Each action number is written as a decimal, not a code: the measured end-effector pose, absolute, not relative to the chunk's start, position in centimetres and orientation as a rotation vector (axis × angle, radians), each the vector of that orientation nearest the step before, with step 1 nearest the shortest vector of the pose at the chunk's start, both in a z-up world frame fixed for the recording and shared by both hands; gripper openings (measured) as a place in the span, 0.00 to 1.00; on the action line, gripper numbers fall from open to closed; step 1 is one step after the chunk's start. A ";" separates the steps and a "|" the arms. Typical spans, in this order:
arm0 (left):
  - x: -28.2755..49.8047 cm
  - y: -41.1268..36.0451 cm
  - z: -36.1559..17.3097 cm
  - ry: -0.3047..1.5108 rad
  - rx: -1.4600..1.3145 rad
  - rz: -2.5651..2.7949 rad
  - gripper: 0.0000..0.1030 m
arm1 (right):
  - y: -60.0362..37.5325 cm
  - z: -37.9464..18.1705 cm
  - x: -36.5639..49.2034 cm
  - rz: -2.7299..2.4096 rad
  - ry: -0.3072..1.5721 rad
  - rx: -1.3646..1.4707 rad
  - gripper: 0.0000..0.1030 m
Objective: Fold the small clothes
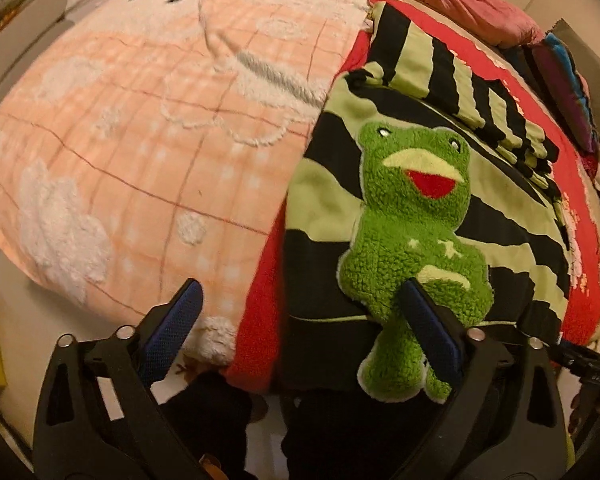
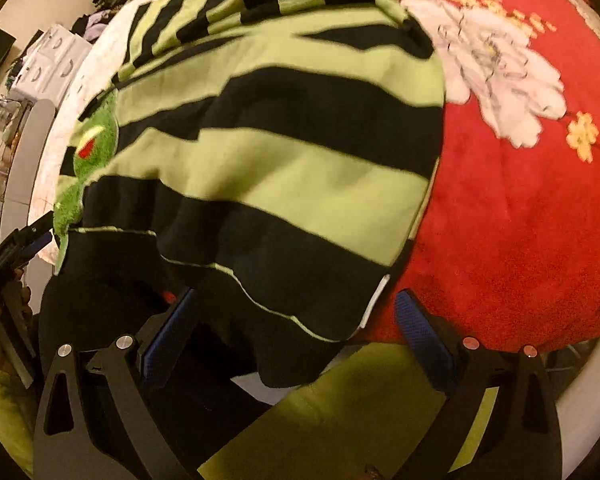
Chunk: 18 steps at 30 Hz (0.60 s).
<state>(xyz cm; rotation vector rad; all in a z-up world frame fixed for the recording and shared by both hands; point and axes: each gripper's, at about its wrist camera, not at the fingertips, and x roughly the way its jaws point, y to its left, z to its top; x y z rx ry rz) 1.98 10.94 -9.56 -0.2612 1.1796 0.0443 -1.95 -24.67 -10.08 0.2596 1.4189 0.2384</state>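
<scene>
While both tongs point steeply down at the bed, the small green-and-black striped knitted sweater (image 1: pixel 420 208) lies spread on the red plush blanket with white flowers (image 2: pixel 520 208). This blanket covers the right part of the bed, and beside it, on the left in the left wrist view, lies a peach checked blanket with fluffy white patches (image 1: pixel 140 128).

On the front of the sweater is sewn a fuzzy green frog figure with a red mouth (image 1: pixel 412 248). One sleeve, with narrower stripes, is bent across the upper part of the garment (image 1: pixel 480 96). The black bottom hem of the sweater hangs a little over the near edge of the bed (image 2: pixel 284 344).

The left tongs (image 1: pixel 300 320) are spread wide. Their right blue pad (image 1: pixel 432 332) is in front of the lower part of the frog; whether it touches the fabric I cannot tell. The left pad (image 1: pixel 172 328) is over the peach blanket edge. Nothing is pinched.

The right tongs (image 2: pixel 296 332) are also spread wide, and the corner of the hem with a thin green line lies between the two blue pads (image 2: pixel 168 332), but they do not press on it. In the right wrist view, the left tongs appear at the left border, held by a hand (image 2: pixel 8 308).
</scene>
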 end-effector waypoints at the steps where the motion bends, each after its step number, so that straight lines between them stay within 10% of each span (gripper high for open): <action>1: 1.9 10.9 -9.7 1.177 -0.277 0.029 0.79 | -24.6 -10.3 -1.9 0.242 1.428 0.261 0.94; 6: 1.9 10.0 -10.3 1.181 -0.302 -0.033 0.37 | -24.4 -11.7 -2.0 0.297 1.487 0.310 0.93; 9: 2.0 9.6 -10.5 1.188 -0.268 -0.034 0.28 | -24.8 -11.5 -1.9 0.307 1.474 0.331 0.75; 13: 2.0 9.6 -10.6 1.190 -0.286 -0.048 0.25 | -25.2 -9.8 -2.1 0.351 1.393 0.347 0.41; 18: 2.2 10.0 -11.3 1.207 -0.318 -0.044 0.33 | -24.7 -10.0 -1.9 0.362 1.407 0.329 0.47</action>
